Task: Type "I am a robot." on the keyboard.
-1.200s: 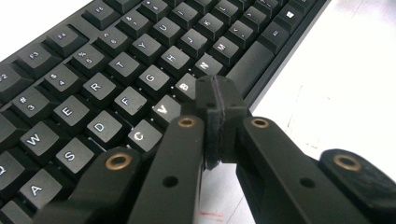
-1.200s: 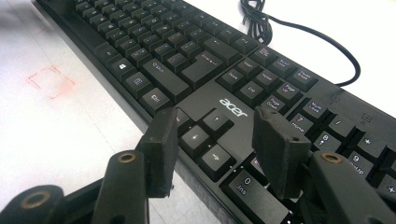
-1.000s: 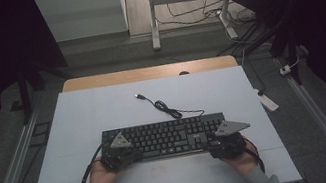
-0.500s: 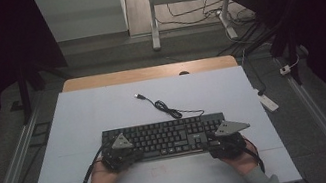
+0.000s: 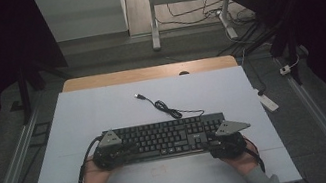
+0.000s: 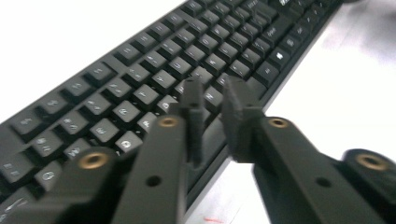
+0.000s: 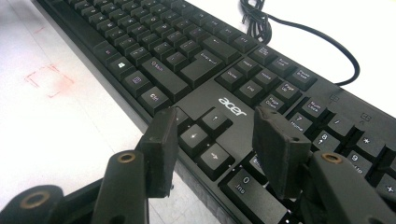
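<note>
keyboard first: a long black plastic full-size keyboard (image 5: 164, 139) lies flat on the white matte worktop (image 5: 103, 112), near the person's edge, its long axis running left to right across the table. each end sits right at a hand, so neither is nearer overall; the left gripper (image 6: 212, 100) is at the left end and the right gripper (image 7: 215, 149) at the right end, by the arrow keys and number pad. the keyboard lies just ahead of and under both sets of jaws.

the left gripper's jaws stand a narrow slit apart over the near edge of the keys, grasping nothing that i can see. the right gripper's jaws are spread wide and released, straddling the arrow cluster near the front edge.

the keycaps are low, matte, with pale legends; the case is smooth and rigid. a thin black rubbery cable (image 5: 166, 108) snakes from the far edge to a loose usb plug (image 5: 139, 96). a faint red square mark (image 7: 49, 79) shows on the worktop.
</note>
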`<state>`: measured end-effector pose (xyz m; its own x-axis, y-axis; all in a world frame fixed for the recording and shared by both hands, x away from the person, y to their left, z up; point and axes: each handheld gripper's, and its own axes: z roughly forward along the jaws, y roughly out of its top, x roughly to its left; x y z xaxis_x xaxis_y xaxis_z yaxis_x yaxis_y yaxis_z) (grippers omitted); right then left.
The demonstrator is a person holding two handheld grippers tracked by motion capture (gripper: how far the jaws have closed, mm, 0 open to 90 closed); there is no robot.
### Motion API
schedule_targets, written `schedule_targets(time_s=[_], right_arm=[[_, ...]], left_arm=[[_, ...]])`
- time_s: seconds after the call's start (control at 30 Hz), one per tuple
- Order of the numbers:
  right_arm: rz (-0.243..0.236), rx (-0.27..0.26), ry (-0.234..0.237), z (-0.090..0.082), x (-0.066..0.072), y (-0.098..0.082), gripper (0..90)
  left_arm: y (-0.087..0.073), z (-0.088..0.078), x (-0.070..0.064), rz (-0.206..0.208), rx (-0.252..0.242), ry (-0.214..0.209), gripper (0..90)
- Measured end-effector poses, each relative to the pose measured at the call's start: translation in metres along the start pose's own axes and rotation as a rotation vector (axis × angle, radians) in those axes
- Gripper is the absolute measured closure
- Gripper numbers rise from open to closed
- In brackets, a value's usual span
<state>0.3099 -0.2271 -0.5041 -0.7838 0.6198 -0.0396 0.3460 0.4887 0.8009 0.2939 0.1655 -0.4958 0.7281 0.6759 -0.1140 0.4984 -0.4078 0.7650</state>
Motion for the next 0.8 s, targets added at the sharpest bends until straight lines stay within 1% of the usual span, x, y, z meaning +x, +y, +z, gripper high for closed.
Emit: schedule_targets(time_s=[0.1,0.17,0.27,0.37,0.5,0.8], right_arm=[[0.0,0.004,0.0,0.0,0.0,0.0,50.5],[-0.001,0.005,-0.003,0.0,0.0,0.0,50.5],[0.0,0.005,-0.005,0.0,-0.001,0.0,50.5],[0.0,0.005,-0.001,0.0,-0.001,-0.001,50.5],[-0.002,0.007,-0.005,0.0,-0.001,0.0,50.5],[-0.002,0.01,-0.005,0.0,-0.001,-0.001,50.5]], left_arm=[[0.0,-0.005,0.003,-0.027,-0.023,0.046,58.5],[-0.001,-0.008,0.007,-0.047,-0.032,0.056,52.3],[-0.002,-0.013,0.012,-0.07,-0.039,0.063,46.8],[-0.002,-0.015,0.014,-0.083,-0.046,0.066,43.9],[-0.002,-0.017,0.015,-0.085,-0.05,0.068,42.2],[-0.003,-0.019,0.018,-0.089,-0.046,0.083,42.6]])
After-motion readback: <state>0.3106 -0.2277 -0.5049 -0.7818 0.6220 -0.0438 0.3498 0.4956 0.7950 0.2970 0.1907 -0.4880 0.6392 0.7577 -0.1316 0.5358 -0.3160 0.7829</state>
